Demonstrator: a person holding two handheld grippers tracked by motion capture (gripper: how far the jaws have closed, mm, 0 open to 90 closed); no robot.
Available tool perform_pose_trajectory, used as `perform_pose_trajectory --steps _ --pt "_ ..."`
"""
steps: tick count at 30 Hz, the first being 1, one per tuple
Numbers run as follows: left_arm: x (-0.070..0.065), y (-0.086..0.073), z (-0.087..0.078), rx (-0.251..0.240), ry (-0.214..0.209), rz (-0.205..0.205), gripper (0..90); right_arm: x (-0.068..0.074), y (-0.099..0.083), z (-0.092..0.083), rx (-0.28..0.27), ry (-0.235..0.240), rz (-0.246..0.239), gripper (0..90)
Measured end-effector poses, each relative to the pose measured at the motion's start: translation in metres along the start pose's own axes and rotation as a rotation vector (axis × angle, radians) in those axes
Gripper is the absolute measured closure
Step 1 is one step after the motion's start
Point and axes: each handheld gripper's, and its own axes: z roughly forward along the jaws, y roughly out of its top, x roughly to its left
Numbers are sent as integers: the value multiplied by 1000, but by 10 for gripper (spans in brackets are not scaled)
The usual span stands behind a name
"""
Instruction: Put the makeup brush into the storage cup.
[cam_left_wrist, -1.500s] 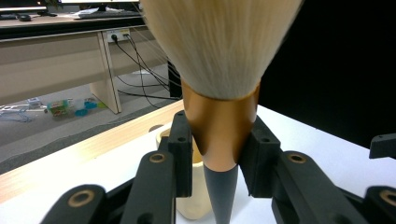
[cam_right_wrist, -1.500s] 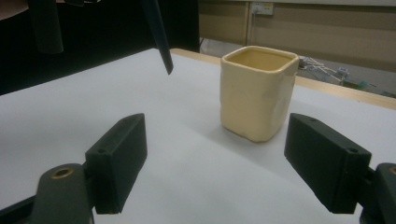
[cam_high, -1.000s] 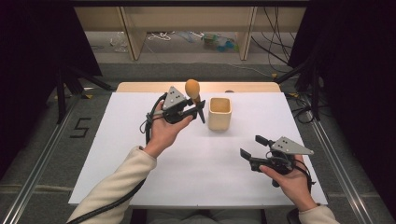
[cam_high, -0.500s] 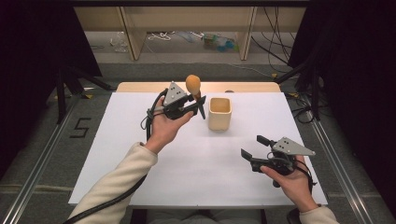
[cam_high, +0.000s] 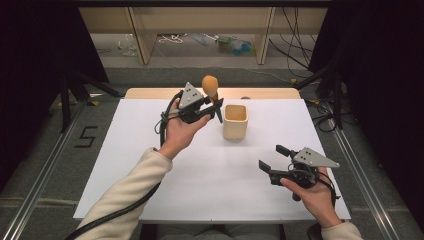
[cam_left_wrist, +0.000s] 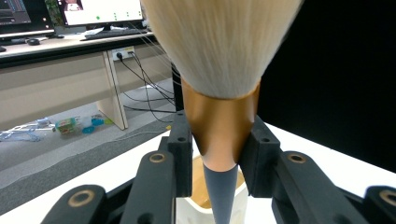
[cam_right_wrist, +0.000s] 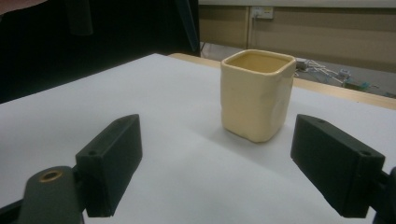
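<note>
A cosmetic brush with a pale fluffy head (cam_high: 210, 82), a copper collar (cam_left_wrist: 219, 122) and a dark grey handle stands upright in my left gripper (cam_high: 216, 106), which is shut on the collar. That gripper hangs just left of a cream square cup (cam_high: 235, 121), whose rim shows below the handle (cam_left_wrist: 201, 195). My right gripper (cam_high: 271, 157) sits low over the front right of the white table (cam_high: 150, 150), pointing at the cup (cam_right_wrist: 258, 93). Its jaws have just been opening, with nothing between the pads (cam_right_wrist: 114, 158).
A wooden strip (cam_high: 150, 93) runs along the table's far edge. Beyond it are a bench and loose cables on the floor (cam_high: 175, 39). Metal rails (cam_high: 45, 170) flank the table. Bare white surface lies between the cup and my right gripper.
The left gripper has brought the brush a little higher and closer to the cup. The right hand has stayed put, its jaws slightly wider.
</note>
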Motion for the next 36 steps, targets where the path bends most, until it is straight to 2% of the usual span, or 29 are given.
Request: perform_pose_trajectory --steps 3,12,16,25,26,31,33,35,36 --pt "-1 1 3 0 -2 4 687 0 -1 2 -29 2 4 172" --pt "-3 6 11 -6 -10 12 687 -1 -1 0 -37 -6 3 163" --pt "-4 7 14 -7 -14 16 687 -1 -1 0 -52 7 1 159" --pt "-5 9 21 -8 -15 21 687 -1 0 -3 -61 -4 -9 148" --pt "-5 9 22 -8 -16 23 687 0 0 -4 -52 0 6 148" --pt "-4 10 26 -7 -14 31 687 1 0 -3 -65 11 11 144" --pt "-4 10 27 -6 -10 32 687 1 1 -5 -41 4 1 141" --pt "-3 10 28 -8 -11 29 687 1 0 -4 -63 11 10 142" --pt "-3 11 29 -6 -9 33 687 1 1 -5 -42 5 5 142"
